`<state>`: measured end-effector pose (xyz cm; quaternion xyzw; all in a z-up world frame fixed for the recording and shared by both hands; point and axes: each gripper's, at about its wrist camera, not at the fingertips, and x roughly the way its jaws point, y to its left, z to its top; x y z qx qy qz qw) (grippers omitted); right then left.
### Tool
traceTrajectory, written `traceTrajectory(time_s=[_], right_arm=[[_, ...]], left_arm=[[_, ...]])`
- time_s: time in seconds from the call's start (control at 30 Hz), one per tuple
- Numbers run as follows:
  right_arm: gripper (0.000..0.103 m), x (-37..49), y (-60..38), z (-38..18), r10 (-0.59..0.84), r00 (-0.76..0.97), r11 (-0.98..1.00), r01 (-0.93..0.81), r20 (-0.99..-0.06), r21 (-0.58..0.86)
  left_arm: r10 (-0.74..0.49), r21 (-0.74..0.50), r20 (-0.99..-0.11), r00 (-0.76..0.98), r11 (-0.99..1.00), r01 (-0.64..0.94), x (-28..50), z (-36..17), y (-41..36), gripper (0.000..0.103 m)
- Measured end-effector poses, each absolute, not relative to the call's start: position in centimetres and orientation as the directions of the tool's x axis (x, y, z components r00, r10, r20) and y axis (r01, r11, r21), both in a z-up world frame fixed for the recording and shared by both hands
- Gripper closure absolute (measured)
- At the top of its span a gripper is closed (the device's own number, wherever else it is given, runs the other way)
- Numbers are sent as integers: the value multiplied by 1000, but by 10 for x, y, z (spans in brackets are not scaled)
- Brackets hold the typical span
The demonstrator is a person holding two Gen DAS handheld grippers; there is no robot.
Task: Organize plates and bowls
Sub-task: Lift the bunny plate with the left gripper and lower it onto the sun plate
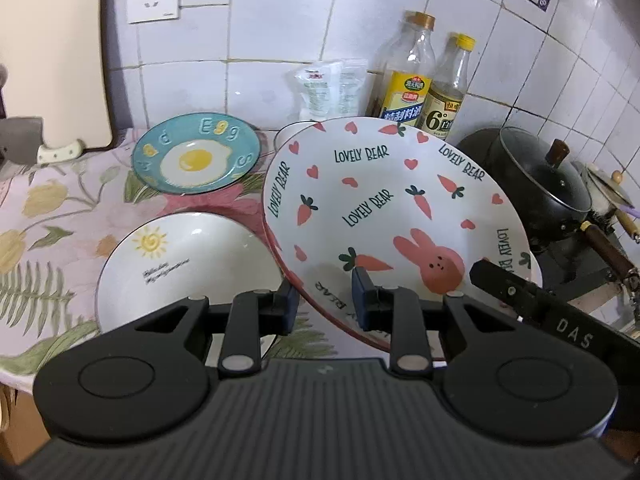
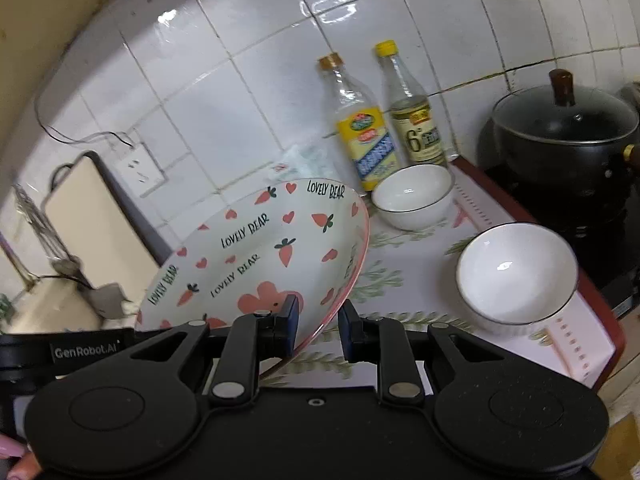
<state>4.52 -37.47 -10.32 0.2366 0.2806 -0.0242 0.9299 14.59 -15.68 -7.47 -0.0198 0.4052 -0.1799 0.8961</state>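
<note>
Both hand-held grippers straddle the rim of the tilted carrot plate (image 1: 384, 208): left hand-held gripper (image 1: 325, 304) at its near edge, right hand-held gripper (image 2: 319, 330) at its right edge. Whether the jaws clamp cannot be told. The plate is lifted above the worktop (image 1: 52, 216).

Both wrist views, close over the counter, share the carrot plate (image 1: 384, 208).

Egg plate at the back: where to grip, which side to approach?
Grip the egg plate by its raised near rim, one finger over, one under. It lies flat on the cloth, so only the rim is graspable. Come from the front-left; the tilted bunny plate crowds its right.
</note>
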Motion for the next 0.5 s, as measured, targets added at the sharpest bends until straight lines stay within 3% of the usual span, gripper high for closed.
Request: traceTrajectory(time_s=[0.5], right_arm=[[77, 38, -325, -125, 225, 782, 890, 77, -581, 448]], left_arm=[[-251, -178, -780, 573, 967, 181, 121, -95, -98, 77]])
